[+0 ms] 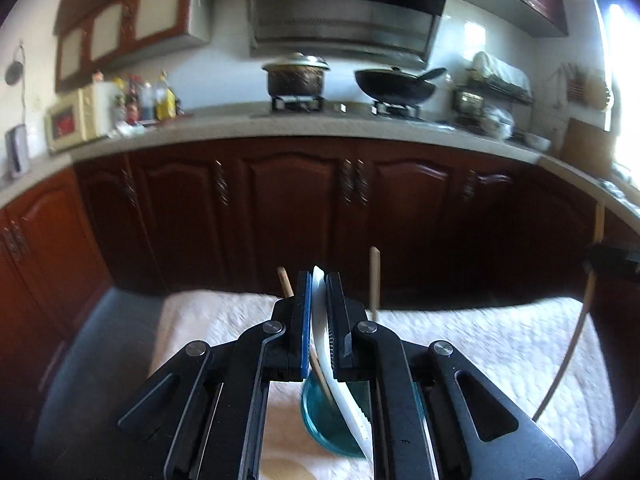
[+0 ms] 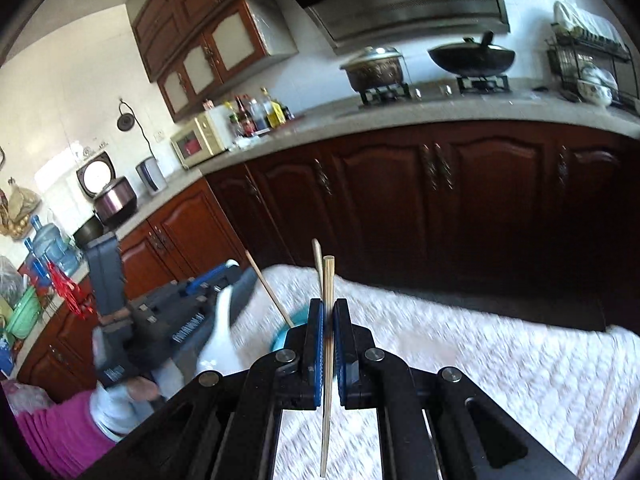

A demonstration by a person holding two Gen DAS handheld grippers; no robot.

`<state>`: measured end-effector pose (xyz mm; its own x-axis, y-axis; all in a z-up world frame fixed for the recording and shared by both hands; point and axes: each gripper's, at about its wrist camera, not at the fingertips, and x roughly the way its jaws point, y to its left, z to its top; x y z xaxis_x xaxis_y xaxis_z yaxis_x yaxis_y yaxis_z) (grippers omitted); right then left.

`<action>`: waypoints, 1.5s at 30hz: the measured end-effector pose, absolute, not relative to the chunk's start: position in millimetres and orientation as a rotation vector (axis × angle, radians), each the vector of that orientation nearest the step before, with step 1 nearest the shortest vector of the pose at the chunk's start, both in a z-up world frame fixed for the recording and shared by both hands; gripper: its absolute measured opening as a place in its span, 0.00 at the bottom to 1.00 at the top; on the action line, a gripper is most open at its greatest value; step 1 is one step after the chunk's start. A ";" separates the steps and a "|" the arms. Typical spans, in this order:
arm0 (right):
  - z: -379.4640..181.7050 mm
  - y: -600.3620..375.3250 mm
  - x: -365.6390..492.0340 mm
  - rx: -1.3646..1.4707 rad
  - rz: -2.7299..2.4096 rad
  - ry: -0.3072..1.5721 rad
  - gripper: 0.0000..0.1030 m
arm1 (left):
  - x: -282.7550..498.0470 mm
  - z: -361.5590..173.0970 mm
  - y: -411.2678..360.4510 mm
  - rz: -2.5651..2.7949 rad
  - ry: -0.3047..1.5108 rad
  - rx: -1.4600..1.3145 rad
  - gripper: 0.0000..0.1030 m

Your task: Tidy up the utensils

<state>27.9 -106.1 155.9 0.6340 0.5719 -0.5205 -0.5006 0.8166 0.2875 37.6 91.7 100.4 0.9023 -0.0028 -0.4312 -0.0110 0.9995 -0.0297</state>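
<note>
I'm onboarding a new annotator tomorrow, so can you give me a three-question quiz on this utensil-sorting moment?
1. True or false: the left gripper is shut on a white spoon.
2. What does the right gripper hold?
A. a fork
B. a wooden chopstick
C. a knife
3. Fill in: the teal glass cup below the left gripper stands on a ____ cloth.

Key
1. True; the spoon's handle sits between the fingers, over the cup.
2. B; the chopstick runs upright between the blue pads.
3. White; the quilted cloth covers the work surface.
</note>
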 end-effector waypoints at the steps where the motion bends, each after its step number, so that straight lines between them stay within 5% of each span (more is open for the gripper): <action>1: 159.7 -101.1 31.4 0.124 0.617 0.624 0.04 | 40.6 97.8 90.1 0.014 0.439 -0.028 0.06; 13: 183.0 -60.2 81.4 0.134 0.598 0.537 0.04 | 67.1 51.5 74.4 0.155 0.405 -0.008 0.06; 45: 123.2 -45.6 121.4 0.099 0.662 0.643 0.05 | 26.4 15.9 60.9 0.194 0.517 0.072 0.09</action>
